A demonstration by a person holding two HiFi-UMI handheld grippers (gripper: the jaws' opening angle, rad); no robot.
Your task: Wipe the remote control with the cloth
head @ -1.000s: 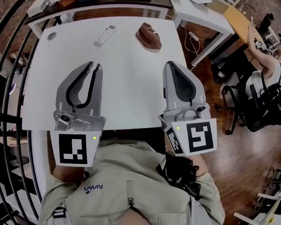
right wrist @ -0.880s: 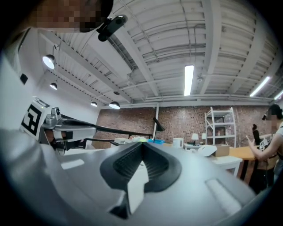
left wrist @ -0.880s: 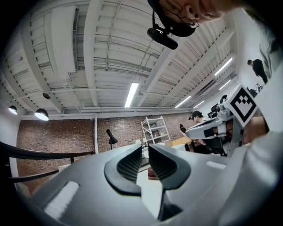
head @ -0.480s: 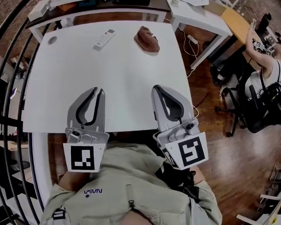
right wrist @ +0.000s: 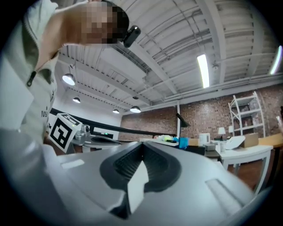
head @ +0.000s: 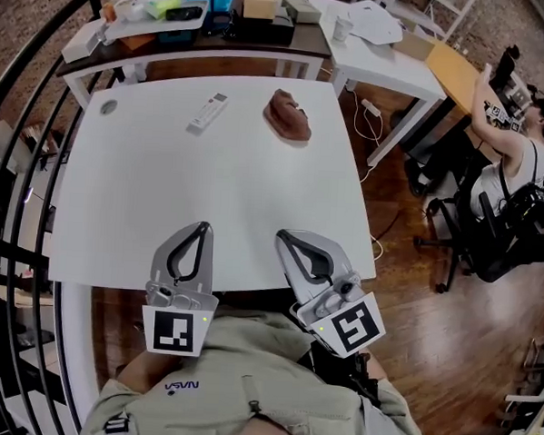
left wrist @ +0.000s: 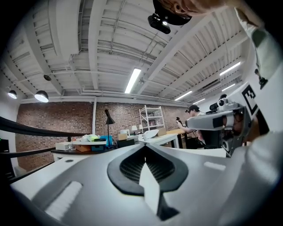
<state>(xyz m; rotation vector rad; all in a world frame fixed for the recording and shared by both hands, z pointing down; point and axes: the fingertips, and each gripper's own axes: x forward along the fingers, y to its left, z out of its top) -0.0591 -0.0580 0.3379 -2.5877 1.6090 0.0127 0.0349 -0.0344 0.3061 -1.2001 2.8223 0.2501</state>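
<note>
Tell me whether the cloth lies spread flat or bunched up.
Bunched up: the cloth is a crumpled brown heap with raised folds, lying apart from the remote.

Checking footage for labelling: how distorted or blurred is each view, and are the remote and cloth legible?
Head view: strong fisheye bows the table edges, yet the remote control and cloth are sharp and evenly lit. Left gripper view: black corners, and the ceiling strip light glares. Right gripper view: black corners too, with a soft close foreground.
</note>
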